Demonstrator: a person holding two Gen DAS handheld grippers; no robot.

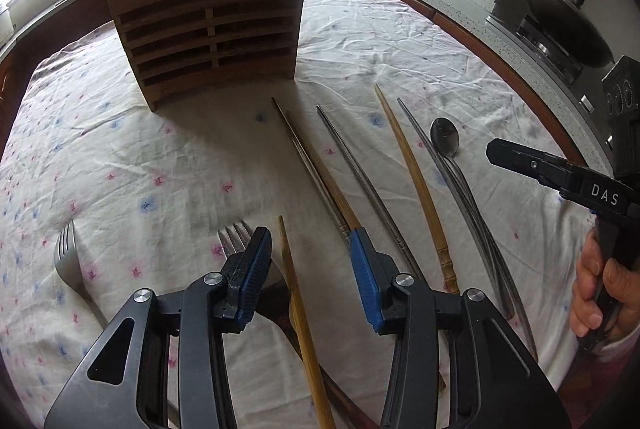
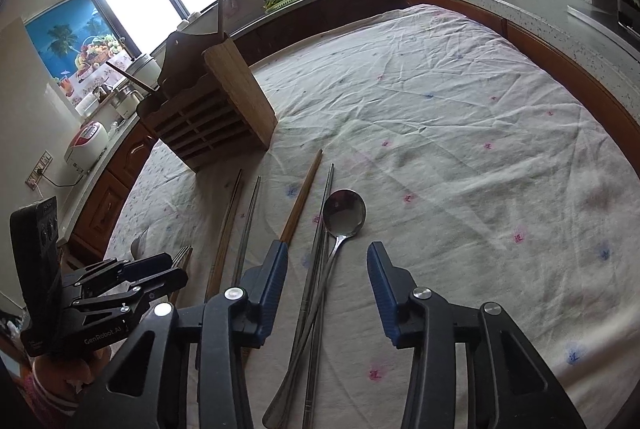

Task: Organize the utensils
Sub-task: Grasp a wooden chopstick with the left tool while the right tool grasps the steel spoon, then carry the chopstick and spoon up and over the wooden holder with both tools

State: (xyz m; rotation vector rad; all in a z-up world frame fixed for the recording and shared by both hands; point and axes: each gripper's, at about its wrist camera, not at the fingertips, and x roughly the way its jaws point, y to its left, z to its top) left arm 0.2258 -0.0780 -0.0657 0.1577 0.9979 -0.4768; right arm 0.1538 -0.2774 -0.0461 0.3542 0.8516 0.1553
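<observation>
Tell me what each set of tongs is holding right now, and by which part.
Nothing is held. The left tongs are open above a wooden chopstick; the right tongs are open above the spoon.

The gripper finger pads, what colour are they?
Blue, ribbed pads on black fingers; clearest in the left wrist view.

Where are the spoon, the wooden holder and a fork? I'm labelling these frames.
spoon (image 2: 344, 212), right wrist view, on its bowl.
wooden holder (image 1: 208, 25), left wrist view, on its slatted front.
fork (image 1: 66, 253), left wrist view, below its tines.
</observation>
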